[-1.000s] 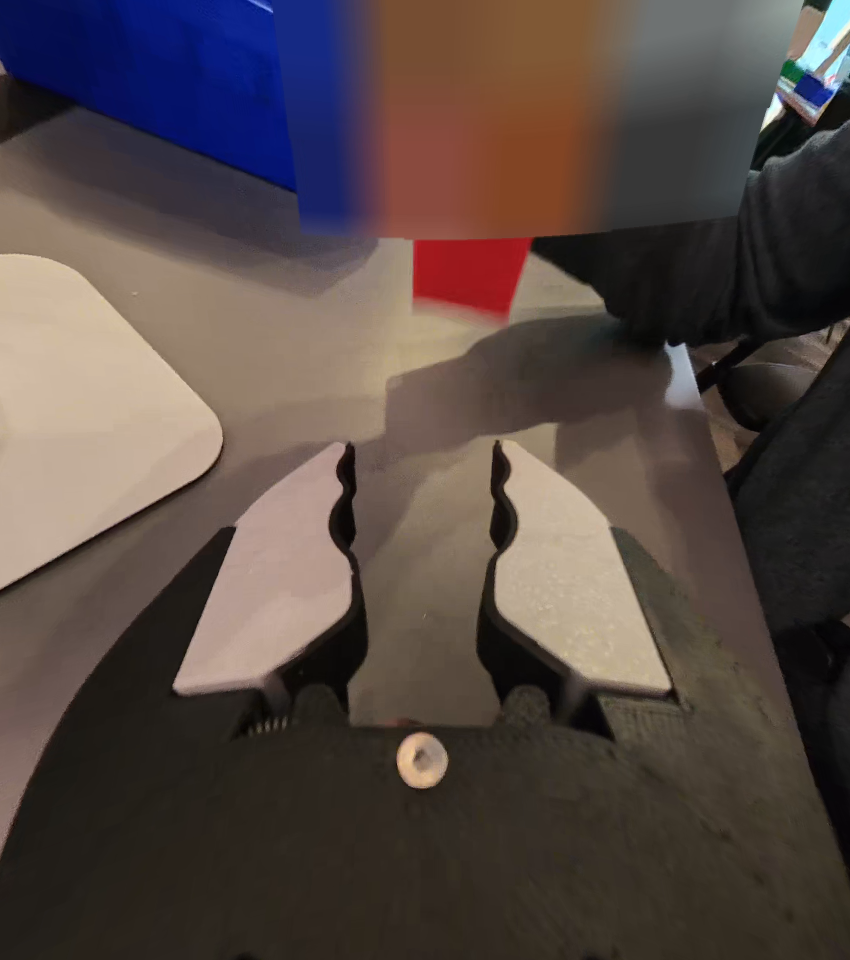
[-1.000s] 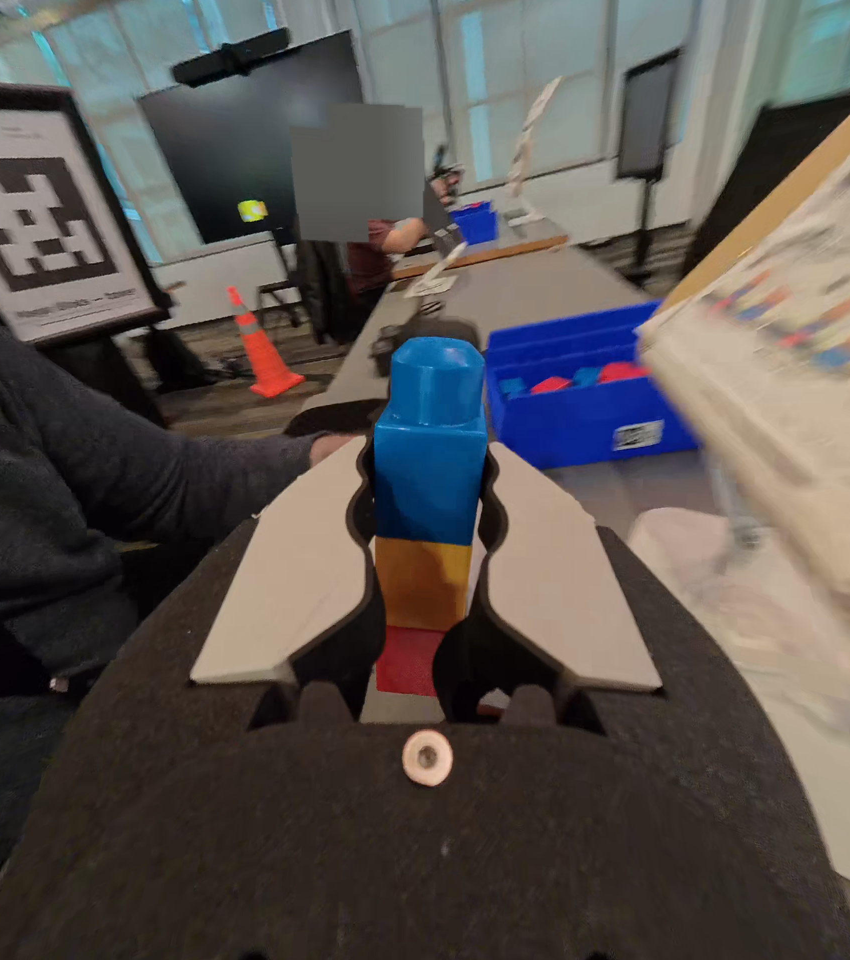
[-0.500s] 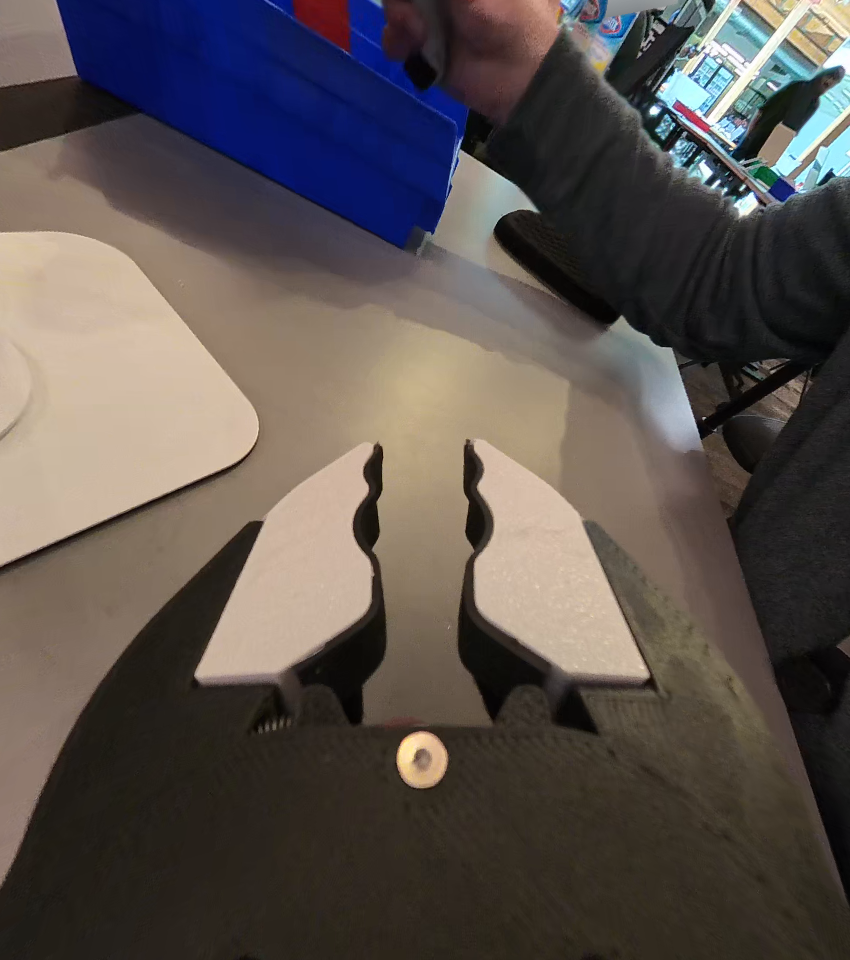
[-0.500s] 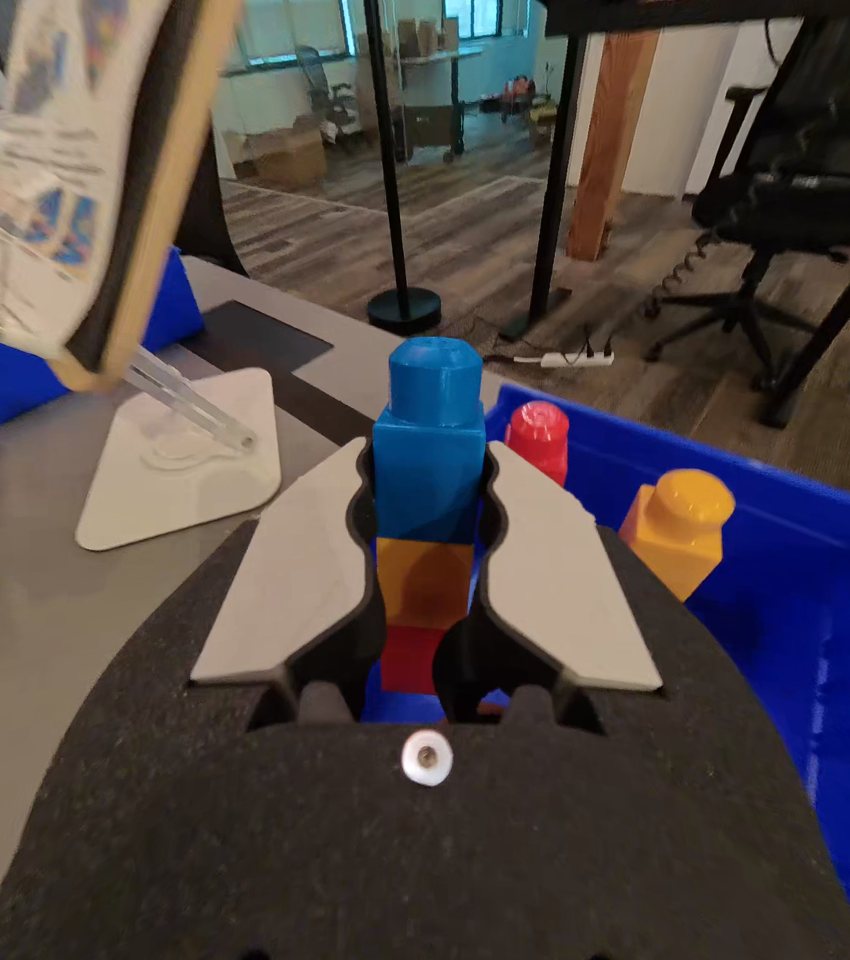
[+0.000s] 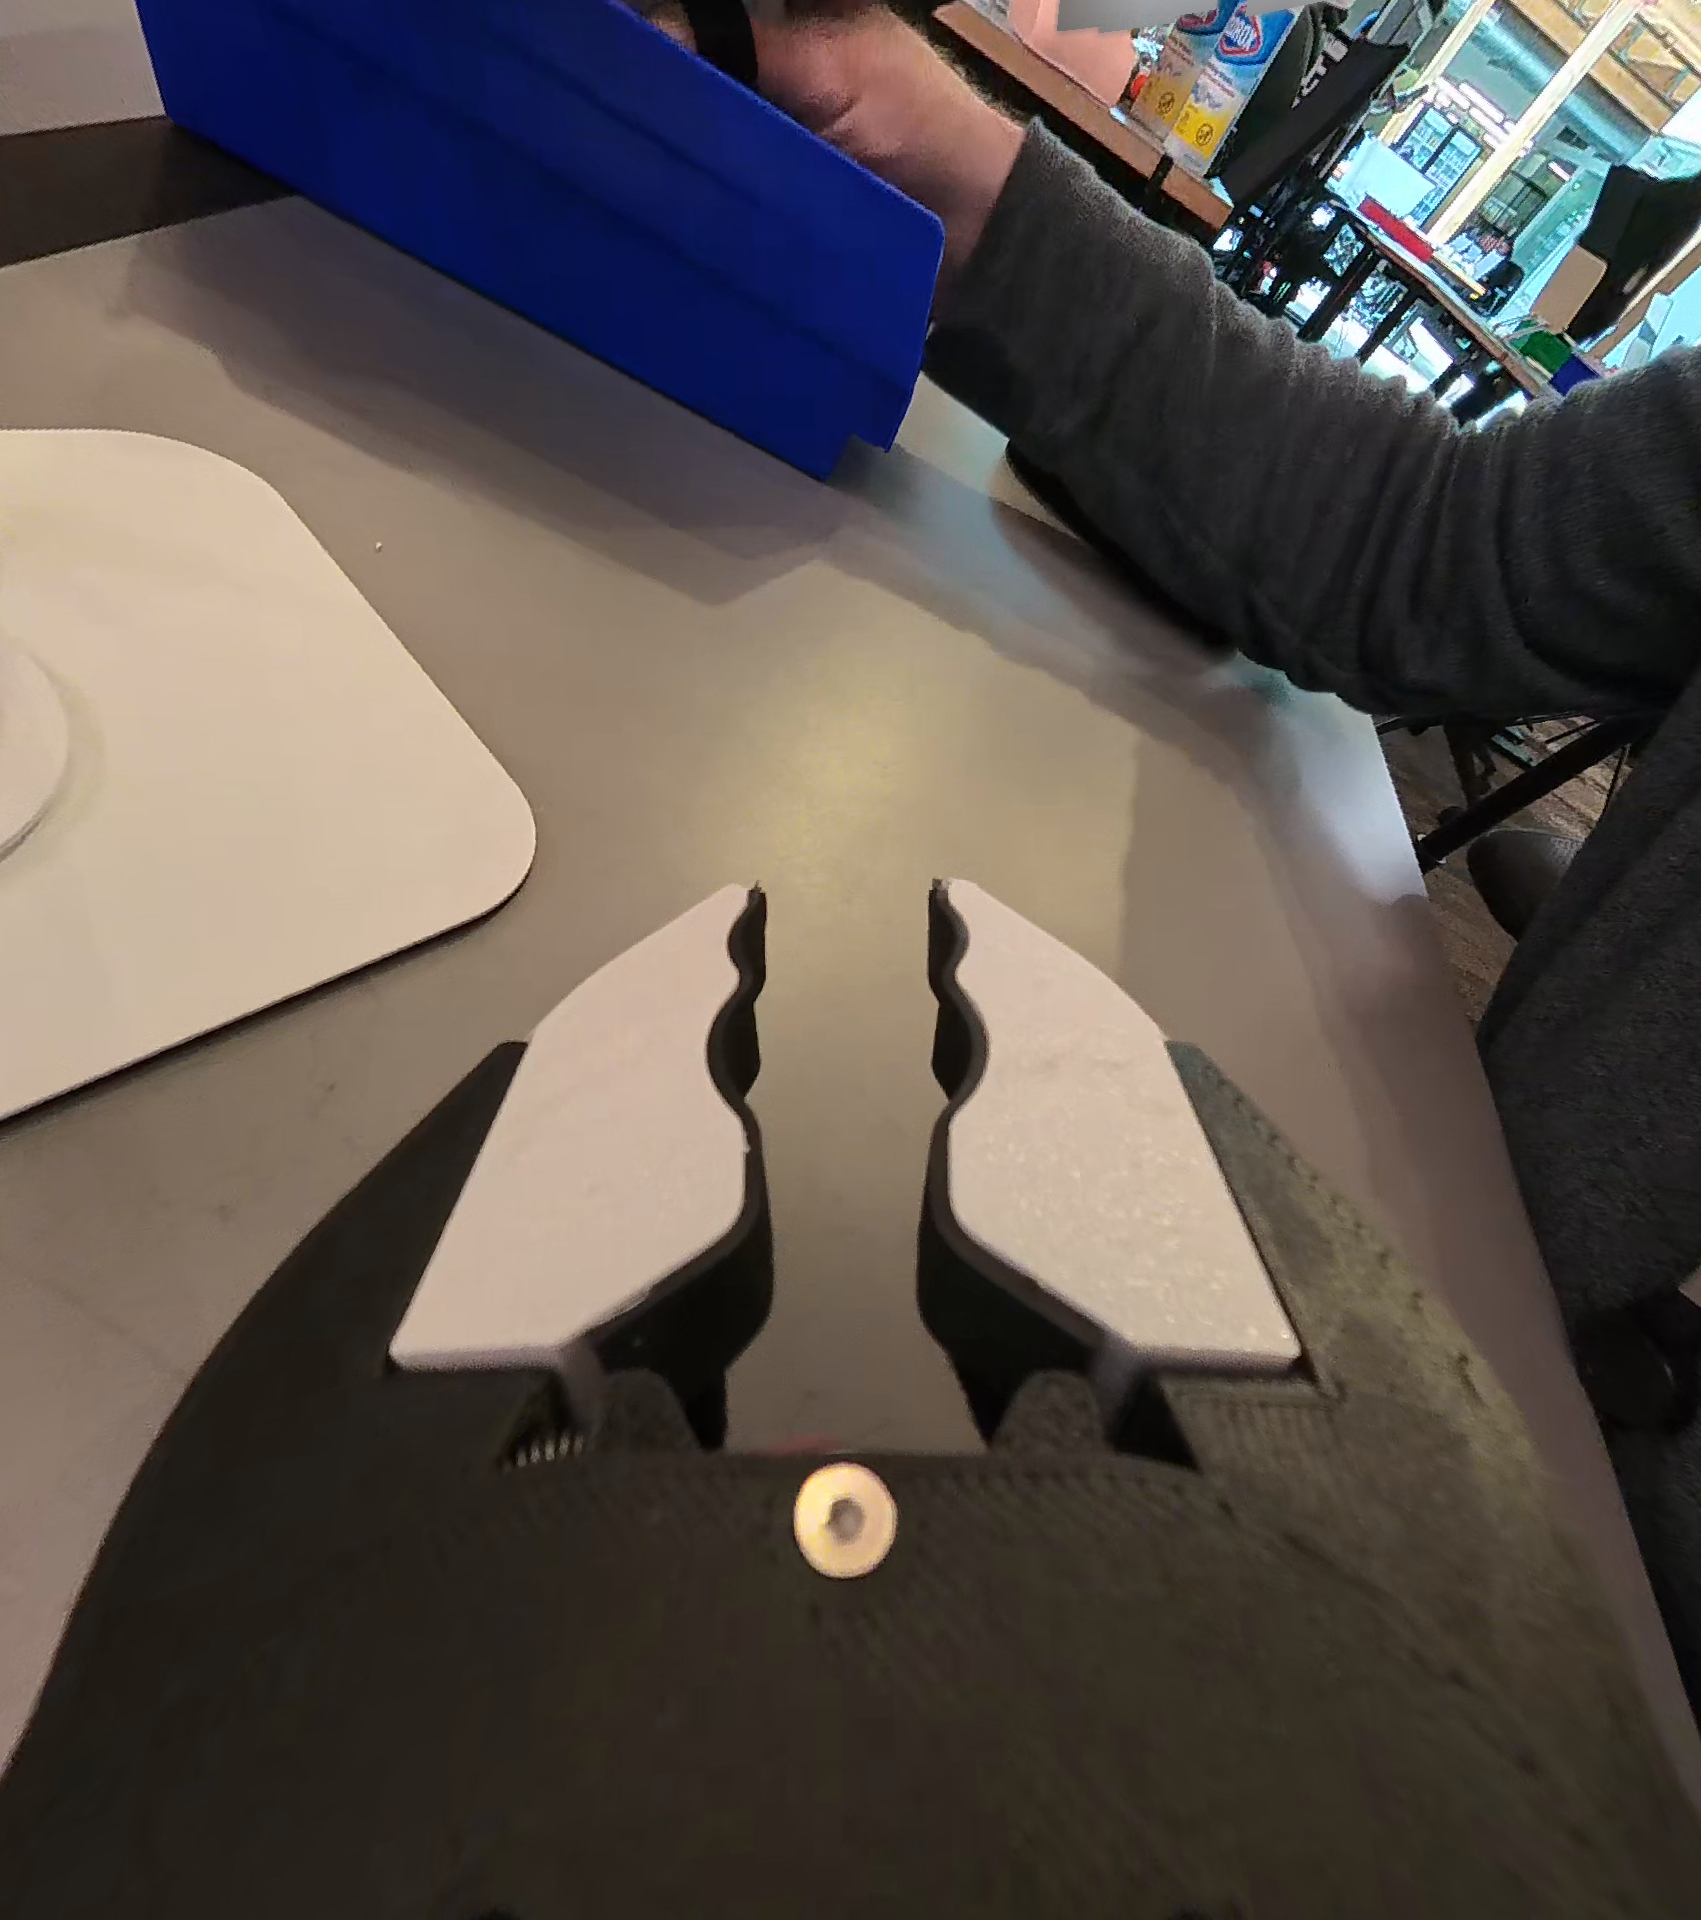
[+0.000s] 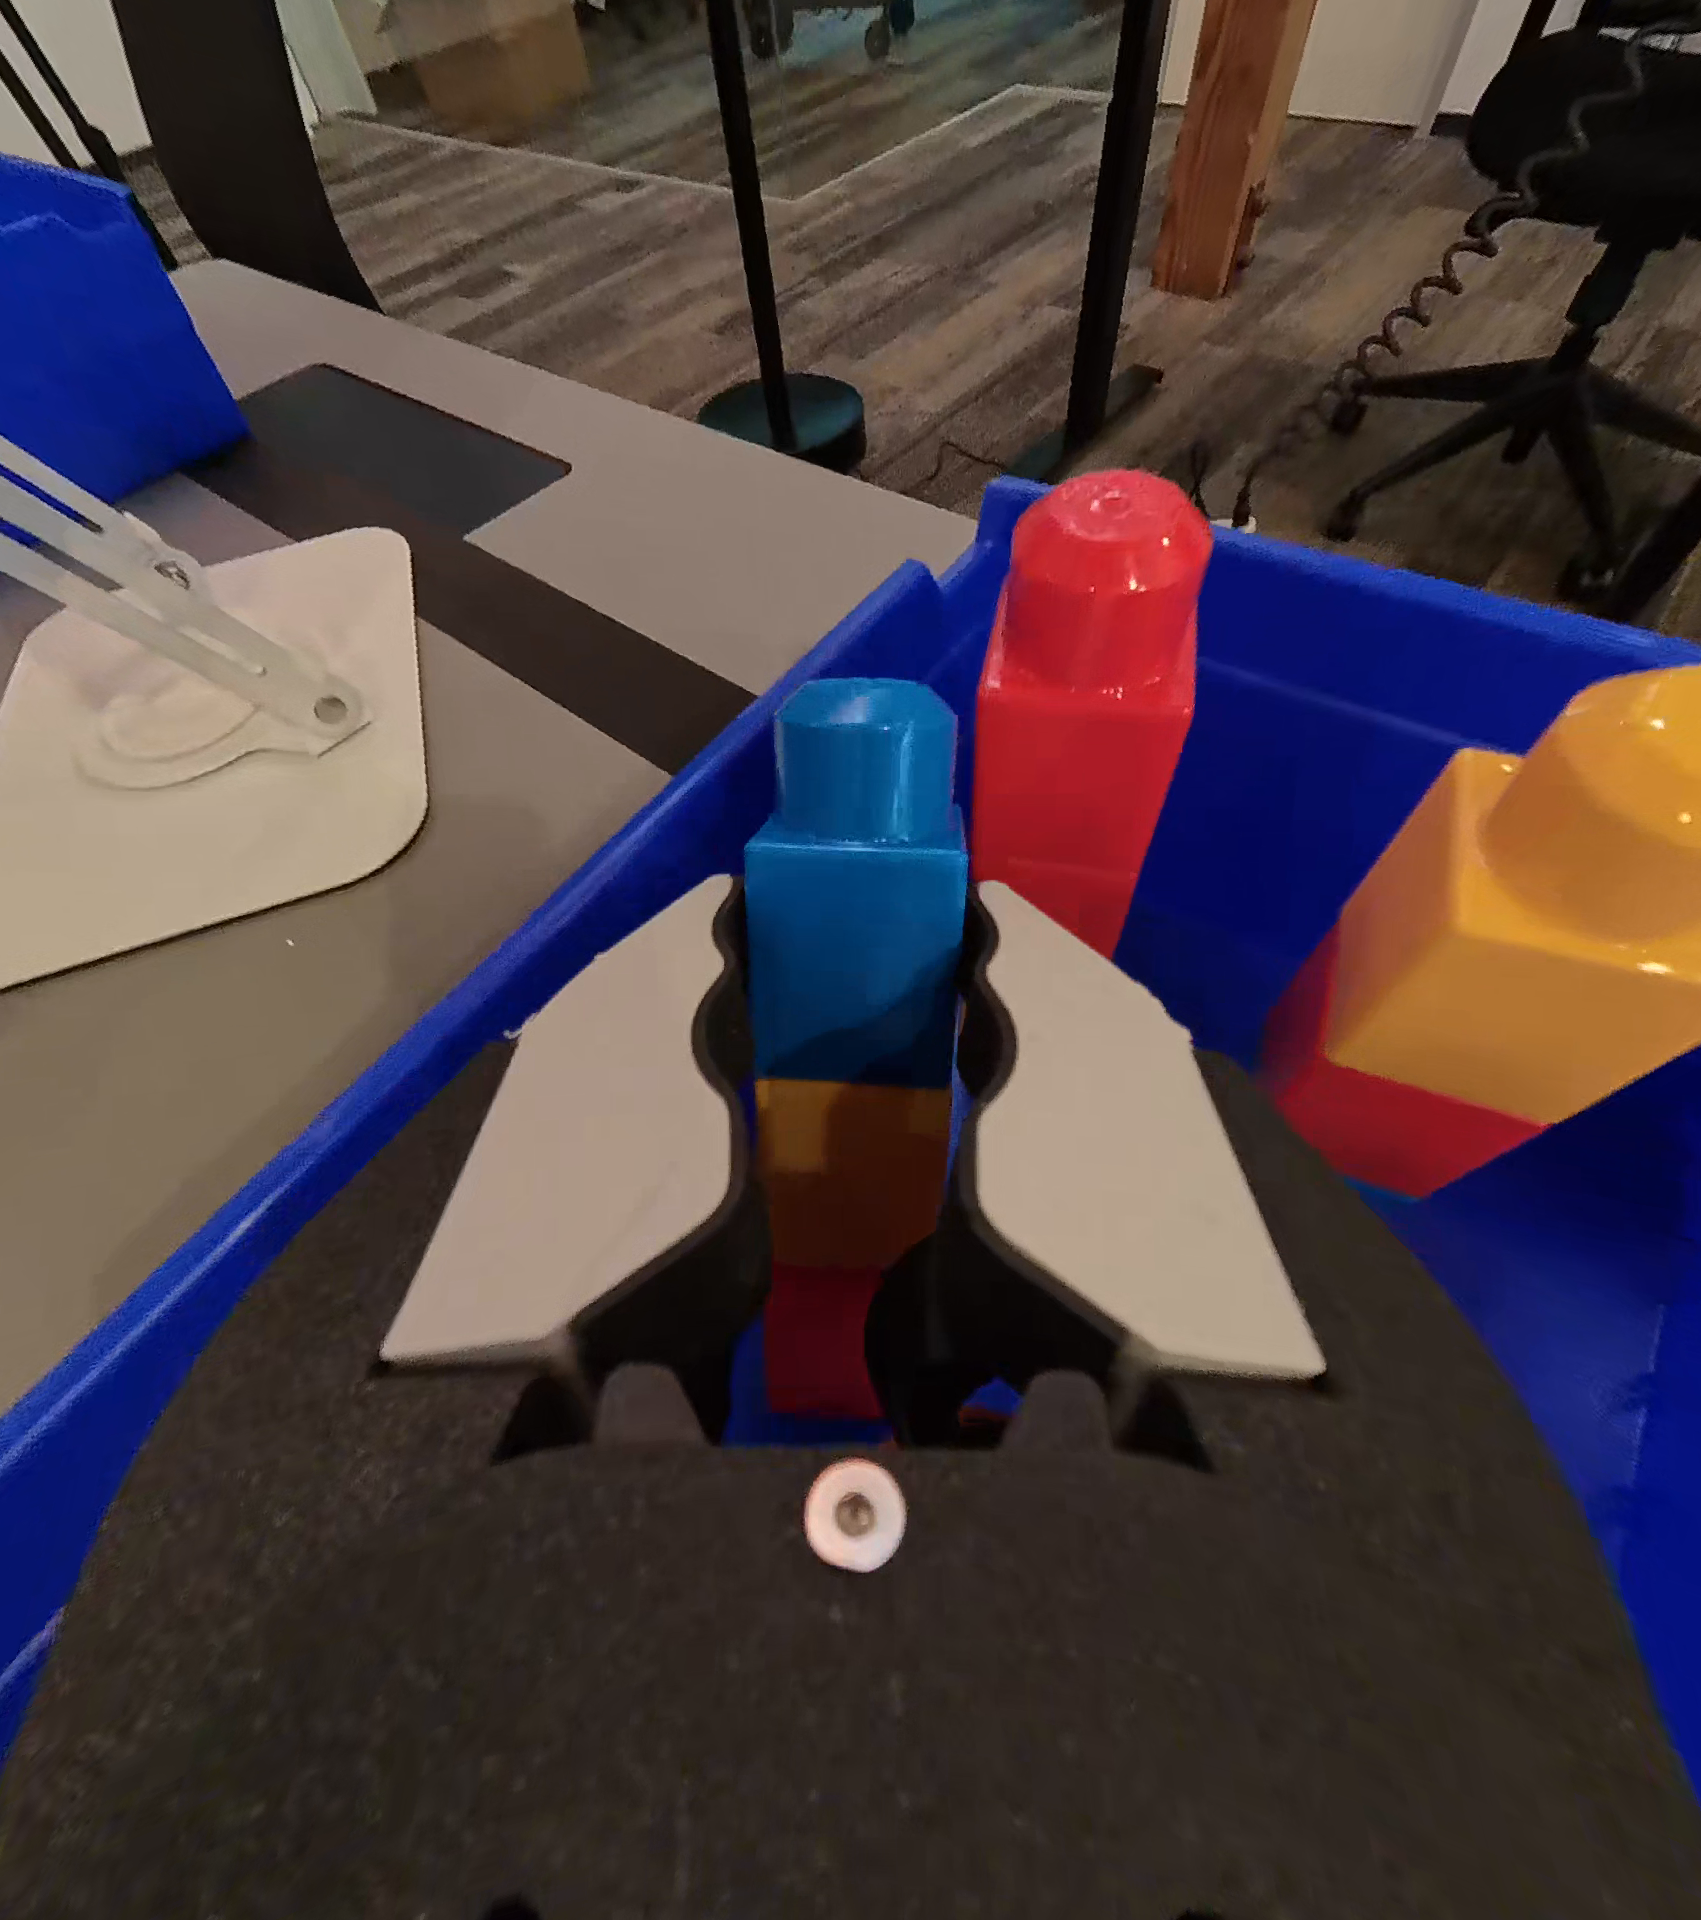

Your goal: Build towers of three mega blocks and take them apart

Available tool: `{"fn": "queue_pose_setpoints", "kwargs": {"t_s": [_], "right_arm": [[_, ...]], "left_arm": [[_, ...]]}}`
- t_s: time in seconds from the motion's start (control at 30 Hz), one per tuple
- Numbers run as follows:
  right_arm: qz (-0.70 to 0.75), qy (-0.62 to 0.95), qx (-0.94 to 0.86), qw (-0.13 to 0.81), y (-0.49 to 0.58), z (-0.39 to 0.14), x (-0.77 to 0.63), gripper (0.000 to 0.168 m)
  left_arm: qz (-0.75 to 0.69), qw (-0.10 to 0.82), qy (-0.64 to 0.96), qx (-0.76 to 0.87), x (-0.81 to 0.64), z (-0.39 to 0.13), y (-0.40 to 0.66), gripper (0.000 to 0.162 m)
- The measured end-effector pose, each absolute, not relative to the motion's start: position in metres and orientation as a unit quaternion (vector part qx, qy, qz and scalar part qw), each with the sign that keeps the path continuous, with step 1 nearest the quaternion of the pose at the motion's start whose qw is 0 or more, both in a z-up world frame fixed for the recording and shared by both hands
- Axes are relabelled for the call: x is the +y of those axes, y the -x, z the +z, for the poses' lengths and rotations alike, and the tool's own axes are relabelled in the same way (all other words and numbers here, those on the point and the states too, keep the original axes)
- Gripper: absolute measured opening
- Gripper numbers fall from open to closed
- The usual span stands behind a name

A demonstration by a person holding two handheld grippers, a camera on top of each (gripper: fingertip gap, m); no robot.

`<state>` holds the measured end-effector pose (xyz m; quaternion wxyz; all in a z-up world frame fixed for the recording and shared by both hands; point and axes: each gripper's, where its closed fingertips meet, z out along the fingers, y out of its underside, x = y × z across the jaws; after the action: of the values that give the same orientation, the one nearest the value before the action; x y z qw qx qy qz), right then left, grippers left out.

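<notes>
A: Starting nearest, what is the right tool doing?

B: It is pinching the blue-orange-red tower by its blue top block, with the orange and red blocks hanging back between the fingers toward the tool's base. All of it is sitting over the inside of the blue bin.

A: What is crowding it?

B: Just ahead and to the right, a red-topped tower is standing almost against the held one; farther right, an orange-topped tower is leaning. Letting go here is risking a knock that topples them, or the lower blocks snapping off.

A: And the left tool?

B: Spread, gripping nothing, hovering over bare tabletop, with the bin's outer wall far ahead.
</notes>
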<state>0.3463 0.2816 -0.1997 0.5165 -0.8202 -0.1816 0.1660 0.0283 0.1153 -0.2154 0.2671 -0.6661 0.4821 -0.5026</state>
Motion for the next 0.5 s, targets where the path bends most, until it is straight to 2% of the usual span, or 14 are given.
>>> {"fn": "queue_pose_setpoints", "kwargs": {"t_s": [0.5], "right_arm": [[0.184,0.817,-0.187,0.513,-0.342,-0.187,0.279,0.036]], "left_arm": [[-0.501,0.262,0.665,0.487,0.113,-0.217,-0.031,0.029]]}}
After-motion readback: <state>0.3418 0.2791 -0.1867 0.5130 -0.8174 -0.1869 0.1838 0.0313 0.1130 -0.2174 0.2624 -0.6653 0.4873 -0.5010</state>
